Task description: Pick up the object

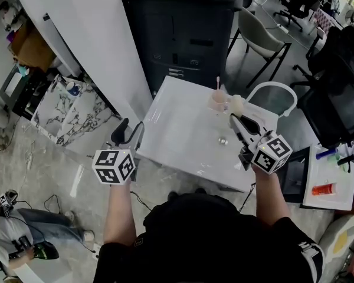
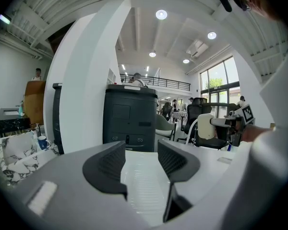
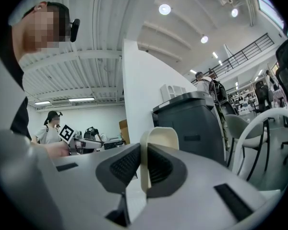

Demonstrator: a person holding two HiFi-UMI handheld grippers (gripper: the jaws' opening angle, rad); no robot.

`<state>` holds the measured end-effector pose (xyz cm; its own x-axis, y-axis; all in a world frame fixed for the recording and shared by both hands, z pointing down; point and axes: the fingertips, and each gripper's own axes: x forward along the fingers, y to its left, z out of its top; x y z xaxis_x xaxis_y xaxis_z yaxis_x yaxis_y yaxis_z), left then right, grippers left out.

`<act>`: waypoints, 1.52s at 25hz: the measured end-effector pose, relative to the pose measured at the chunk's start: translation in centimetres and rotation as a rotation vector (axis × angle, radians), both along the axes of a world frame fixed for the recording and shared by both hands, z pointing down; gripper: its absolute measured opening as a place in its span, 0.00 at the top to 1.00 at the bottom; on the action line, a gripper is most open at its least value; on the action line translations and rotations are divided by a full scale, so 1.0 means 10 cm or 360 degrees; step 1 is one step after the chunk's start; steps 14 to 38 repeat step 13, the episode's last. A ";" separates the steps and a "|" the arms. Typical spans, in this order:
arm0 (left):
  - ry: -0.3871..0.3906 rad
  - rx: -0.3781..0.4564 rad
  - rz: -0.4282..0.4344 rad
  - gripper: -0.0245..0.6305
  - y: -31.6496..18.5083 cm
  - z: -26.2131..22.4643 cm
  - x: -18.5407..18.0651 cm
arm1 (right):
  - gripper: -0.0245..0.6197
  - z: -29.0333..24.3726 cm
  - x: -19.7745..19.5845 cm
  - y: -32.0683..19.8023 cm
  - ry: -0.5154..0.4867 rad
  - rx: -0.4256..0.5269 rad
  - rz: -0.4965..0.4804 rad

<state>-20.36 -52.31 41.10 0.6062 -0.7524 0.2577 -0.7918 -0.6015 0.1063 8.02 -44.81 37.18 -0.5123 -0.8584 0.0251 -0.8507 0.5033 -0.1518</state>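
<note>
Head view: we see the right claw [image 1: 236, 119] holding the cream object [image 1: 238, 104] over the glossy white worktop [image 1: 177, 128]; the left claw [image 1: 130, 131] hangs beside its edge. Left gripper view: jaws apart, empty. Right gripper view: jaws pinch only a thin, smooth, rounded wall — it could slip or swing out.

Two grippers are being counted: the left gripper [image 1: 128, 135] off the near left corner of the table [image 1: 177, 128], and the right gripper [image 1: 235, 121] by its far right corner. Two cups are being counted at that far right corner, a pink cup [image 1: 218, 101] and a cream cup [image 1: 238, 105]. One small metal piece [image 1: 222, 140] is being counted near the right edge, and one dark printer [image 1: 183, 28] beyond the far edge.
</note>
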 end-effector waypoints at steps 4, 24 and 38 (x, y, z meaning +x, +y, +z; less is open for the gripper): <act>-0.0001 -0.0010 -0.0001 0.63 0.00 0.00 0.01 | 0.90 -0.01 -0.02 0.00 0.0009 -0.0009 -0.0014; 0.0002 -0.0036 -0.0007 0.63 0.02 0.06 -0.06 | 0.90 0.05 -0.07 0.03 0.0003 -0.0029 -0.0011; 0.0002 -0.0036 -0.0007 0.63 0.02 0.06 -0.06 | 0.90 0.05 -0.07 0.03 0.0003 -0.0029 -0.0011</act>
